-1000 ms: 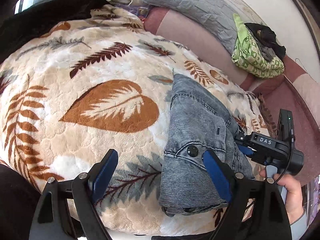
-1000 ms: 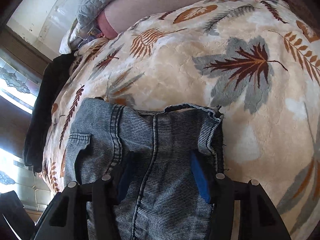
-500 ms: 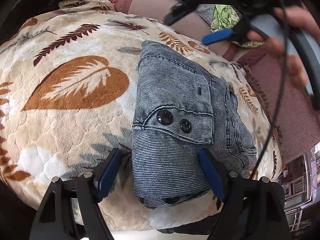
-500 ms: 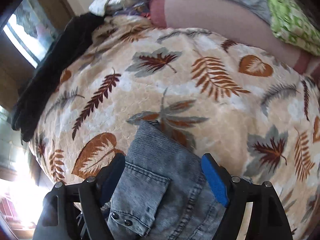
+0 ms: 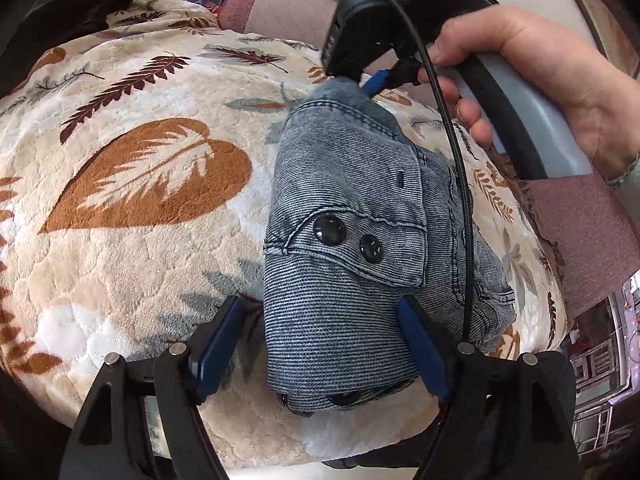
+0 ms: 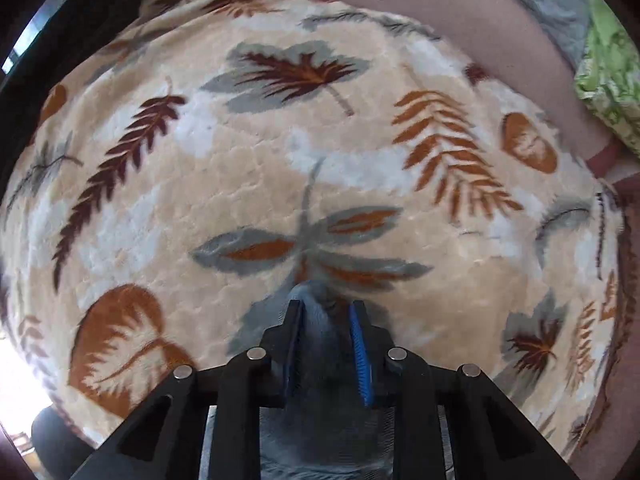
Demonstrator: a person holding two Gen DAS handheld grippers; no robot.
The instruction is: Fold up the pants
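Grey-blue denim pants (image 5: 360,220) lie folded into a compact bundle on the leaf-print blanket (image 5: 140,208), with two dark buttons on top. My left gripper (image 5: 320,340) is open, its blue pads either side of the bundle's near end. My right gripper (image 5: 380,80) is at the bundle's far end, held from above. In the right wrist view it (image 6: 326,332) is shut on a pinch of denim (image 6: 316,312) that pokes out between the pads.
The blanket covers a bed (image 6: 280,160). A pink mattress edge (image 5: 280,4) and grey quilt lie at the back. A green patterned cloth (image 6: 608,80) sits at the far right. Dark cloth (image 5: 60,20) lies at the back left.
My right gripper moved from over the bundle to its far end and closed on the denim there. My left gripper came nearer, its pads now either side of the bundle's near end.
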